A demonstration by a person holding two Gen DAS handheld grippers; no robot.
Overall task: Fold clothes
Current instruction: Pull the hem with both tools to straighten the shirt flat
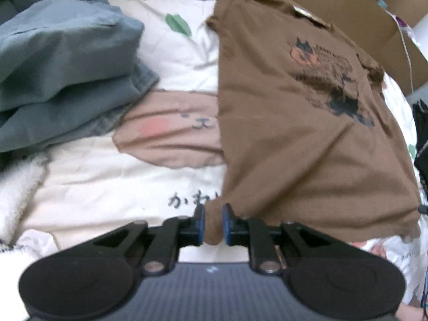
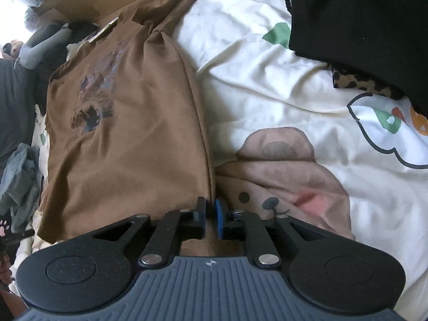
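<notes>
Your left gripper point(image 1: 214, 223) has a bunched corner of the brown T-shirt point(image 1: 302, 123) between its blue pads; the jaws stand slightly apart and the cloth fills the gap, so read it as pinching the hem corner. Your right gripper point(image 2: 211, 220) sits on the shirt's opposite lower corner, jaws nearly together with the folded side edge of the brown T-shirt point(image 2: 128, 133) caught between them. The shirt lies print-side up on the bed, over a cream quilt point(image 1: 112, 195) printed with a bear face and green leaves. Beside the shirt, on the left-gripper side, a heap of grey-blue clothes point(image 1: 64, 75) rests on the quilt, apart from the shirt. Beyond the shirt's collar stands a cardboard box point(image 1: 334, 2). On the right-gripper side, well clear of the shirt, lies a black garment point(image 2: 361, 21) with a leopard-print piece point(image 2: 358, 81) under its edge.
</notes>
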